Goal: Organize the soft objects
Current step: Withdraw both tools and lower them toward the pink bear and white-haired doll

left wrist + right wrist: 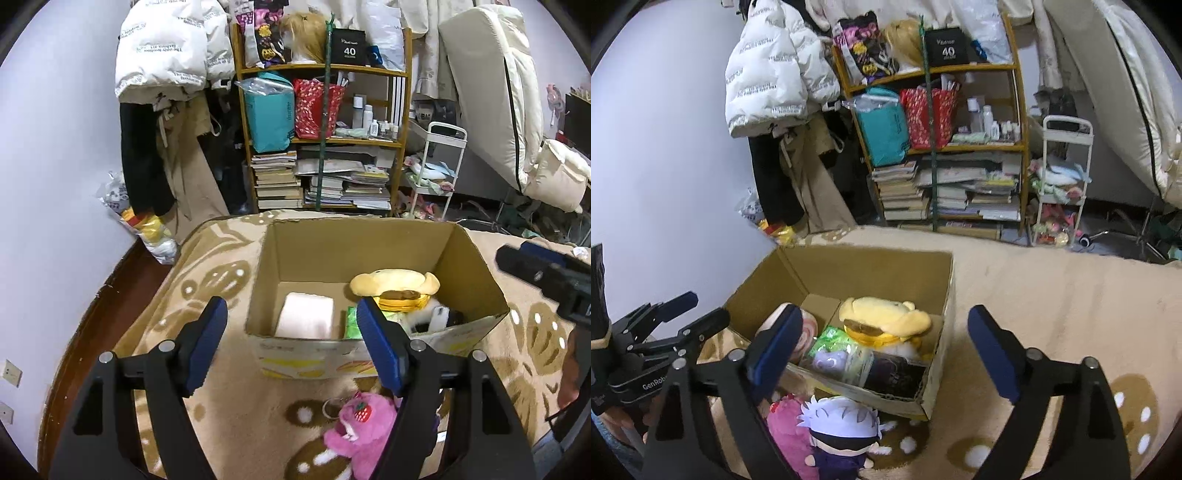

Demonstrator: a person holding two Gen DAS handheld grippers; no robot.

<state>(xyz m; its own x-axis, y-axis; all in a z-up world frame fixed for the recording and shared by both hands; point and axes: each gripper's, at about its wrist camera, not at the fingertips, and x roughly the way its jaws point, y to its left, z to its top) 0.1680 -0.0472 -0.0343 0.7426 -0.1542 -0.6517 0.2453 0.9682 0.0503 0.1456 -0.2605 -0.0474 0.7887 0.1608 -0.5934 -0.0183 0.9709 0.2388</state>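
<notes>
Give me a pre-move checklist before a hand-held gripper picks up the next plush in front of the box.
1. Left hand-held gripper open, nothing held: ok.
2. Right hand-held gripper open, nothing held: ok.
3. Pink plush outside the box, on the blanket: ok.
4. White-haired doll outside the box, touching the pink plush: ok, but may shift with it.
5. Free space in box, back left: ok.
6. Keyring by the pink plush, attached or loose: cannot tell.
</notes>
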